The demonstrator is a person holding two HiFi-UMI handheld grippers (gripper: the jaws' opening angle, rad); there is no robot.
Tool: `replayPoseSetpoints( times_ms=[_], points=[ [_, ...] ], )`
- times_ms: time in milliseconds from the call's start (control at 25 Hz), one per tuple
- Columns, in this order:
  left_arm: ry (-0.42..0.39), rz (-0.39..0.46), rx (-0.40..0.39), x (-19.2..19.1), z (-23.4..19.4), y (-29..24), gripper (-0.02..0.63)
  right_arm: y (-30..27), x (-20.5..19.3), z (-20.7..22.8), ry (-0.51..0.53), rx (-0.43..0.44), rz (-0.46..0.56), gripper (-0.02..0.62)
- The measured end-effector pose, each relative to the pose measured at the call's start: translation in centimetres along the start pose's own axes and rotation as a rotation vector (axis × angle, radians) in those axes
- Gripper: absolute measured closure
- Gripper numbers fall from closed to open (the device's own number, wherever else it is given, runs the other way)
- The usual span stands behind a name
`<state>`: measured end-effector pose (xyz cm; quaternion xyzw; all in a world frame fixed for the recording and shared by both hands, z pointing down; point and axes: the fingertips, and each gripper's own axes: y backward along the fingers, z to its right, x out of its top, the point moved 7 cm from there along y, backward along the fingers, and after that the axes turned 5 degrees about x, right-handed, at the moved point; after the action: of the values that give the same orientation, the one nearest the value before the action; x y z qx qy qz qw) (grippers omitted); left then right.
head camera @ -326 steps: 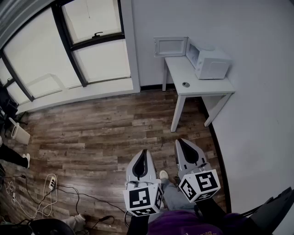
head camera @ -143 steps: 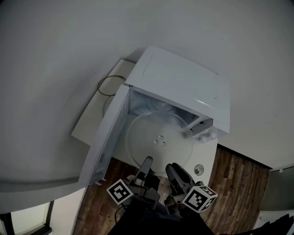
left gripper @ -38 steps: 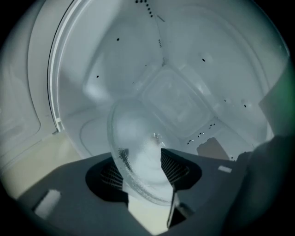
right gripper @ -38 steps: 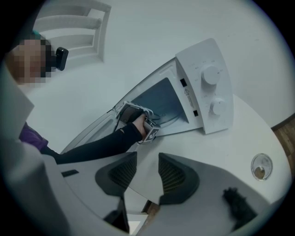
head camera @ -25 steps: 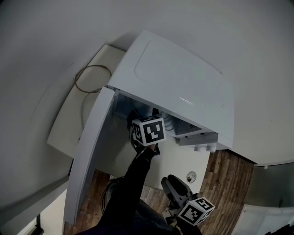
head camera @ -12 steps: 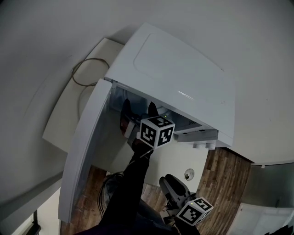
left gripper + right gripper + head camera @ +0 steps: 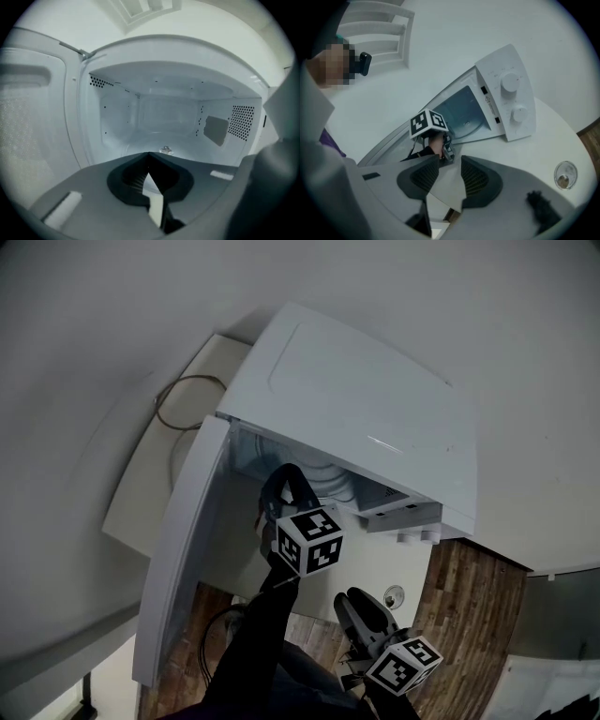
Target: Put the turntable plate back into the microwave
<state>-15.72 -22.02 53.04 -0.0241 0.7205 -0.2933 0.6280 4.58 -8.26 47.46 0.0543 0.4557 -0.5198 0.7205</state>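
Observation:
The white microwave (image 7: 361,404) stands with its door (image 7: 183,559) swung open to the left. The clear glass turntable plate (image 7: 161,151) lies flat on the cavity floor, also showing as the plate (image 7: 466,121) through the opening. My left gripper (image 7: 283,486) hangs at the cavity mouth, just above the plate's near rim. The left gripper (image 7: 149,154) has just been closing; its jaws now meet, shut with nothing between them. My right gripper (image 7: 450,161) waits low near the table's front, open and empty, well back from the microwave.
A coiled cable (image 7: 187,401) lies on the white table (image 7: 141,484) behind the open door. A small round object (image 7: 394,596) sits on the table in front of the control panel (image 7: 511,98). Wooden floor (image 7: 473,615) shows at the right.
The left gripper's jaws, spread wide half a second ago, have closed on nothing. That gripper has drawn back a little from the cavity and rolled. The right gripper has stayed put.

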Motion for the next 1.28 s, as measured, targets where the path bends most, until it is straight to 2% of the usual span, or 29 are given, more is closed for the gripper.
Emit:
replayPoseSetpoints(
  times_ms=[80,200,280,320,400,480,560,680,880,1000,1280],
  points=[
    [0.027,-0.007,-0.051,-0.1,-0.2,1.3,0.597,-0.3,0.8,-0.2,0.023,0.005,0.032,0.442],
    [0.105,-0.022,-0.197,0.4,-0.4,4.8,0.598,-0.6,2.8,-1.0,0.072,0.016,0.092,0.449],
    [0.156,-0.001,-0.324,1.7,-0.3,7.8,0.598,-0.5,4.7,-1.9,0.136,-0.014,0.145,0.507],
    [0.184,0.022,-0.397,2.6,-0.2,9.4,0.598,-0.3,5.8,-2.4,0.182,-0.037,0.176,0.55],
    [0.225,0.092,-0.529,4.9,0.2,12.4,0.598,0.0,7.9,-3.8,0.285,-0.076,0.236,0.567],
    [0.216,0.172,-0.598,7.1,0.4,15.2,0.598,0.4,9.6,-5.7,0.37,-0.089,0.293,0.581],
    [0.171,0.257,-0.609,8.8,0.2,17.9,0.598,1.0,10.8,-7.7,0.447,-0.086,0.346,0.586],
    [0.066,0.375,-0.561,10.3,-0.2,21.2,0.598,1.8,11.7,-10.1,0.543,-0.096,0.405,0.586],
    [-0.034,0.419,-0.489,11.6,-0.8,24.2,0.6,3.4,12.8,-11.2,0.542,-0.093,0.473,0.586],
    [-0.047,0.492,-0.474,12.3,-1.1,24.6,0.599,4.4,13.2,-11.8,0.555,-0.09,0.52,0.586],
    [-0.02,0.5,-0.48,12.5,-1.0,24.9,0.598,5.4,12.8,-12.2,0.563,-0.082,0.53,0.588]
  ],
)
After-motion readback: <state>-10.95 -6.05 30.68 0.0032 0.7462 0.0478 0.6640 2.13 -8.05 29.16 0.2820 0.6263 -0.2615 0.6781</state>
